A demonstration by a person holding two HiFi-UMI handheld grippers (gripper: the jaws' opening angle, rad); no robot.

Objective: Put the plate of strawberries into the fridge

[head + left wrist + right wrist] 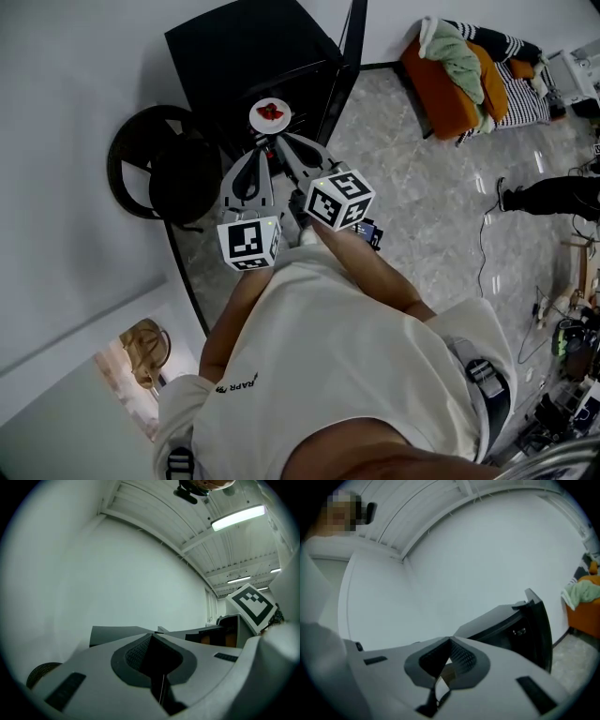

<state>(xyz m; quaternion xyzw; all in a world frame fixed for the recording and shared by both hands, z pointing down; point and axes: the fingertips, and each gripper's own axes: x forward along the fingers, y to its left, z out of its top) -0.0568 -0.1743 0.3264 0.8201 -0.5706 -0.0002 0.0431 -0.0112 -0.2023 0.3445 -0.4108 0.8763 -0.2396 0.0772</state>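
Note:
A white plate of red strawberries lies low down at the open front of the black fridge. I cannot tell whether it rests inside. Both grippers hang above its near edge and point at the fridge. My left gripper is shut, with only a hairline gap and nothing between the jaws. My right gripper is rolled to one side and is shut too. The plate shows in neither gripper view. In the right gripper view the fridge stands tilted ahead, its door swung open.
The fridge door stands open on the right of the plate. A black round chair sits to the left against the white wall. An orange sofa with clothes, a person's legs and cables lie far right on the tiled floor.

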